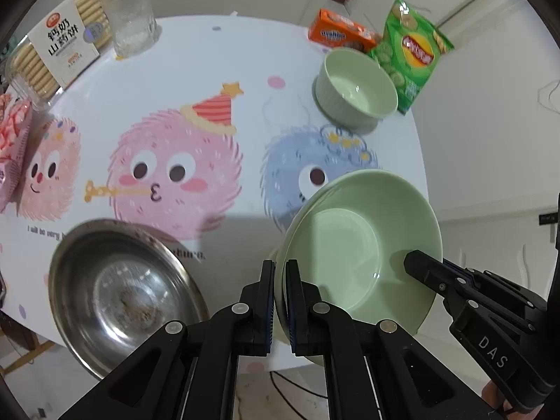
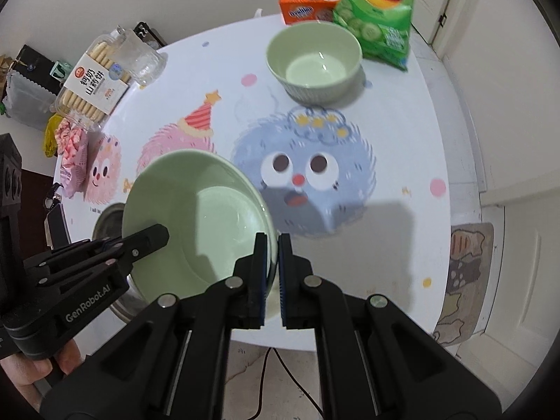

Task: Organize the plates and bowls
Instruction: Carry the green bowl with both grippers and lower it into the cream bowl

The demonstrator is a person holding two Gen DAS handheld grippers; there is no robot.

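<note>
A wide pale green plate (image 1: 353, 252) hangs tilted above the table's near edge, held from both sides. My left gripper (image 1: 279, 273) is shut on its left rim, and my right gripper (image 2: 274, 248) is shut on its right rim. In each wrist view the other gripper shows reaching over the plate (image 2: 196, 210). A small ribbed green bowl (image 1: 355, 89) stands empty at the far right of the table (image 2: 313, 61). A steel bowl (image 1: 122, 290) with crumbs sits at the near left, partly hidden under the plate in the right wrist view (image 2: 106, 224).
On the cartoon tablecloth (image 1: 210, 70) stand a biscuit box (image 1: 63, 45), a glass cup (image 1: 133, 17), an orange box (image 1: 343, 31), a green crisp bag (image 1: 409, 56) and a pink packet (image 1: 14, 140). A hand (image 2: 38, 378) holds the left gripper. The floor shows beyond the table's right edge.
</note>
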